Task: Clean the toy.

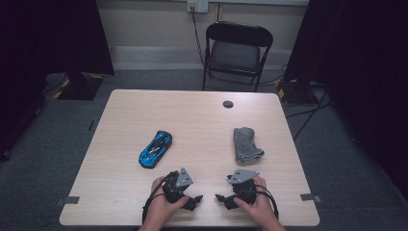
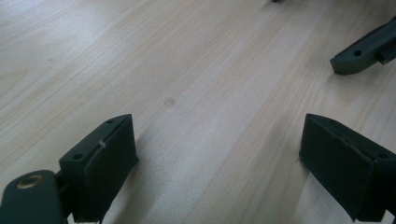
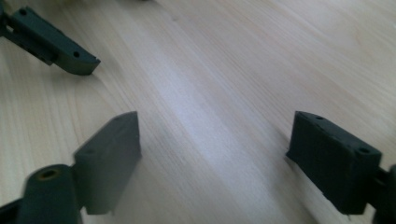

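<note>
High view: both grippers, left gripper and right gripper, gape wide, empty, by blue toy car.

Each black gripper, left gripper and right gripper, carries a grey three-cornered plate, black cable and screw-holed jaws.

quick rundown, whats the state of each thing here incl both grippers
left gripper: open, nothing between its fingers, low over the table
right gripper: open, nothing between its fingers, low over the table
blue toy car: on its wheels, lying at a slant, untouched
grey cloth: folded, lying flat, untouched
folding chair: unfolded, nobody on it
</note>
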Action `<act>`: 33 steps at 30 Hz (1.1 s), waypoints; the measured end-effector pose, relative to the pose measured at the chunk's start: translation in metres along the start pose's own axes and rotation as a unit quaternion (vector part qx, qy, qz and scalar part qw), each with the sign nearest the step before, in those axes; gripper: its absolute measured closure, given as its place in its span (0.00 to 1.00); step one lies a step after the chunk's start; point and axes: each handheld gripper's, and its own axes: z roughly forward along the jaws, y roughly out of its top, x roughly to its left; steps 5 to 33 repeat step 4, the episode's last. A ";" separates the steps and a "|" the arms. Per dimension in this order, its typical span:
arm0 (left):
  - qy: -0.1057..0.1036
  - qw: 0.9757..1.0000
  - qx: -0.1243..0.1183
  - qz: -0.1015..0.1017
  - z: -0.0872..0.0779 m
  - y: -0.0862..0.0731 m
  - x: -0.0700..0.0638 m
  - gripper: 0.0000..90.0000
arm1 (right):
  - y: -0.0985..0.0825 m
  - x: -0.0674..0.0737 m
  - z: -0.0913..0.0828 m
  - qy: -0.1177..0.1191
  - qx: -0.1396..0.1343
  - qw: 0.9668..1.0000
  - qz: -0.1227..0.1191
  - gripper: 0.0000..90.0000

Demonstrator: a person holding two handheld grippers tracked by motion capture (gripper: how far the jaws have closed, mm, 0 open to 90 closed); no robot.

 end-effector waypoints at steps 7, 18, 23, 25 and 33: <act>0.001 1.000 0.000 -0.001 0.000 0.000 0.000 0.11 | -0.001 0.000 -0.001 0.002 0.000 1.000 -0.001 0.17; 0.001 1.000 0.000 -0.001 0.000 0.000 0.000 0.11 | -0.001 0.000 -0.001 0.002 0.000 1.000 -0.001 0.17; 0.001 1.000 0.000 -0.001 0.000 0.000 0.000 0.11 | -0.001 0.000 -0.001 0.002 0.000 1.000 -0.001 0.17; 0.001 1.000 0.000 -0.001 0.000 0.000 0.000 0.11 | -0.001 0.000 -0.001 0.002 0.000 1.000 -0.001 0.17; 0.001 1.000 0.000 -0.001 0.000 0.000 0.000 0.11 | -0.001 0.000 -0.001 0.002 0.000 1.000 -0.001 0.17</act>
